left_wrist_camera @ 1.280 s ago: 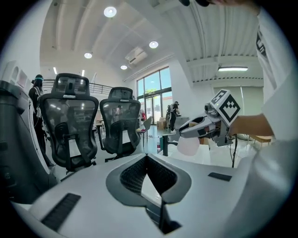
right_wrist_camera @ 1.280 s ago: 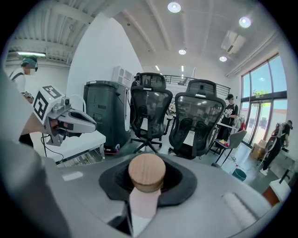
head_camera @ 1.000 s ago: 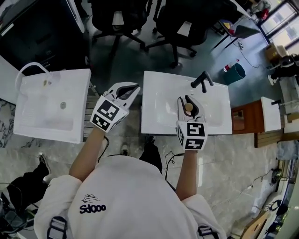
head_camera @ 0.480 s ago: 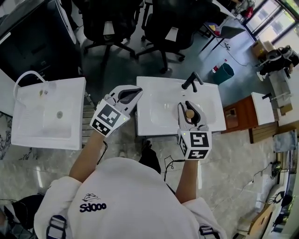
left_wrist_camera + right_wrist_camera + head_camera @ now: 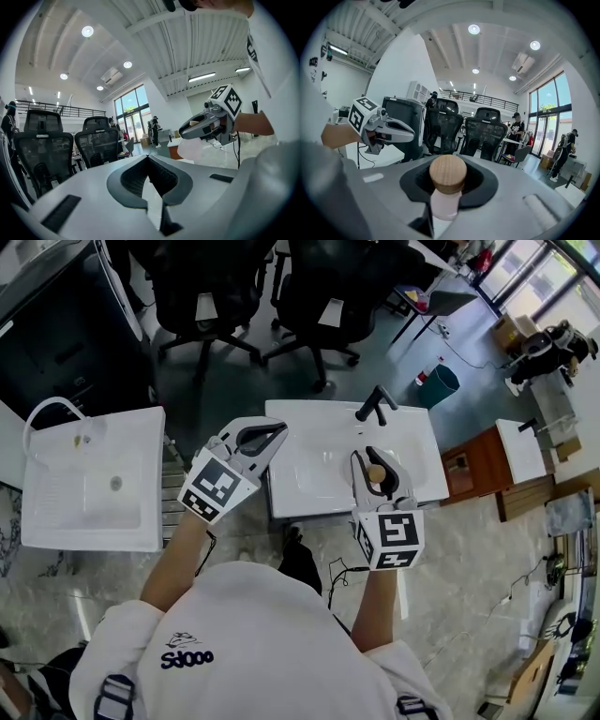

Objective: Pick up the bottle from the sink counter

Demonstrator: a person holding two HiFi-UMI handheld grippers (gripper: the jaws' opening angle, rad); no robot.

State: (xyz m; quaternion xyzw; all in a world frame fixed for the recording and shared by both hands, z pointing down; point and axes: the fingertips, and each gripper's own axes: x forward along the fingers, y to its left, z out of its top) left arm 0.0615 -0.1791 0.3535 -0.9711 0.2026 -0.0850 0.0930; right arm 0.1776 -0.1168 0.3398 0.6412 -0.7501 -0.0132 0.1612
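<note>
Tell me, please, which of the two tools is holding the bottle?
The right tool: its jaws clamp the pale bottle with the wooden cap. The left tool is shut on nothing.

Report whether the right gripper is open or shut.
Shut on the bottle: the right gripper has its jaws pressed against the bottle's sides just under the wooden cap.

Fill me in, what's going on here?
A person is working with a hand-held gripper in each hand at a white sink. The right hand-held gripper is shut on a pale bottle with a wooden cap and holds it over the sink. The left hand-held gripper is shut with nothing in it, off to the sink's left side.
</note>
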